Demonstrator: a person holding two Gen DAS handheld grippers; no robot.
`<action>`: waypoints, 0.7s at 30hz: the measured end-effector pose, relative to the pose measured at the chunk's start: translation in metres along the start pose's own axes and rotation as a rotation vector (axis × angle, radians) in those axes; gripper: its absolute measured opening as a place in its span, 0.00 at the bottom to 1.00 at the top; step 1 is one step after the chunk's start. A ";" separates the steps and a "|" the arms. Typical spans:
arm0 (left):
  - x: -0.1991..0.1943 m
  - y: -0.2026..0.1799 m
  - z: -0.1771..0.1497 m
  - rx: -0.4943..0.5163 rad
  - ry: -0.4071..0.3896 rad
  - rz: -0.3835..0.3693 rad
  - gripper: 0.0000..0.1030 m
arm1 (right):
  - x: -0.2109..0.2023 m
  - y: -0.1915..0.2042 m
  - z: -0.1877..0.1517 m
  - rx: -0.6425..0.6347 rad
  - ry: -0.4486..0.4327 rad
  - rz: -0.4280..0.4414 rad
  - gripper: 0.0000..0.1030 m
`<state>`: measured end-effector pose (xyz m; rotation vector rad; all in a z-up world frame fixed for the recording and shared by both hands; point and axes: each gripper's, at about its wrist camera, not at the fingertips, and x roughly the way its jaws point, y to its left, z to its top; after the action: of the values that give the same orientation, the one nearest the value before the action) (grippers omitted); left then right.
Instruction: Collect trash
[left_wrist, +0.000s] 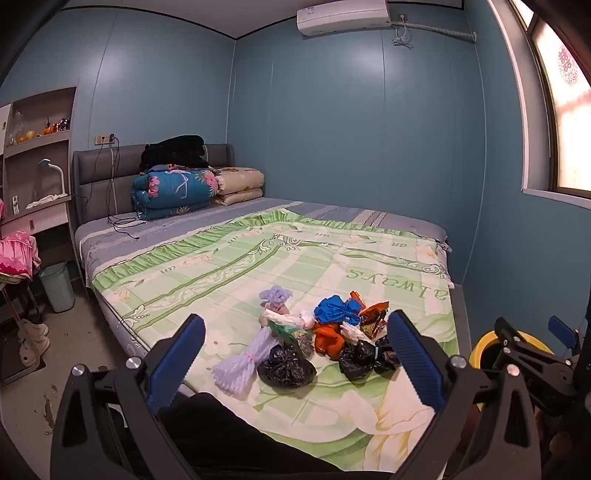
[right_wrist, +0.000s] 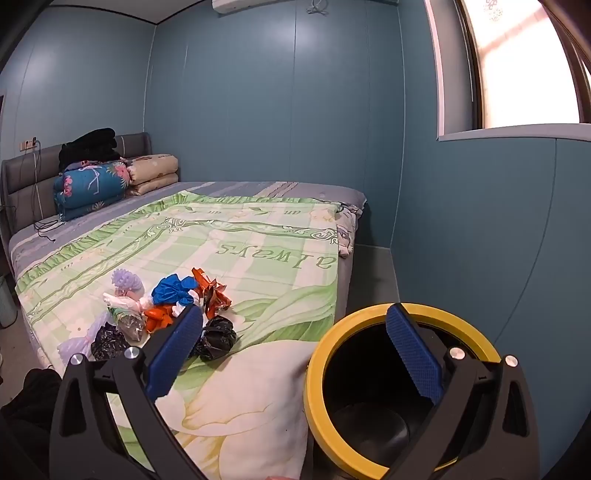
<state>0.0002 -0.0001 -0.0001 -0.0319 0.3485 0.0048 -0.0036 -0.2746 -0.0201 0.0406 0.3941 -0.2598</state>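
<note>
Trash pile (left_wrist: 317, 339) lay on the bed (left_wrist: 369, 258), heaped near the foot edge and closer to the bed's left side edge than to the window side. It sat straight ahead of the left tool (left_wrist: 295, 363), framed between its two blue pads, a bit beyond the tips, not touching. Left tool was spread wide, holding nothing. Right tool (right_wrist: 295, 354) was also spread wide and empty; from it the pile lay ahead and off to the left, its left pad overlapping the heap in view, while the yellow-rimmed bin (right_wrist: 399, 387) stood just off the foot corner of the bed, right under that tool's right pad. So left tool was nearer and better lined up with the pile; right tool was nearer the bin. Pile ran roughly across the bed, side to side, no single pointing direction. Pieces: black bags (left_wrist: 286, 367) nearest the foot edge, blue wad (left_wrist: 334, 310) and orange wad (left_wrist: 328, 338) behind, shiny snack wrapper (left_wrist: 373, 317) toward the window side. White foam net (left_wrist: 243, 363) was the one long item, its axis slanting from the foot edge up toward the pile centre, flared end pointing at the foot edge. Likely first grab: a near black bag, straight forward reach.
</note>
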 end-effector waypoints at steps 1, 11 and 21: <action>0.000 0.001 0.000 -0.013 -0.005 -0.003 0.92 | 0.000 0.001 0.000 -0.005 0.004 -0.003 0.92; 0.002 0.005 -0.005 -0.019 0.011 -0.004 0.92 | 0.001 0.002 0.002 0.001 0.017 0.002 0.92; 0.005 0.007 -0.003 -0.034 0.038 -0.008 0.92 | 0.004 0.007 -0.002 -0.009 0.018 0.006 0.92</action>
<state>0.0034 0.0070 -0.0047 -0.0673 0.3865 0.0027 0.0007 -0.2688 -0.0236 0.0349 0.4132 -0.2515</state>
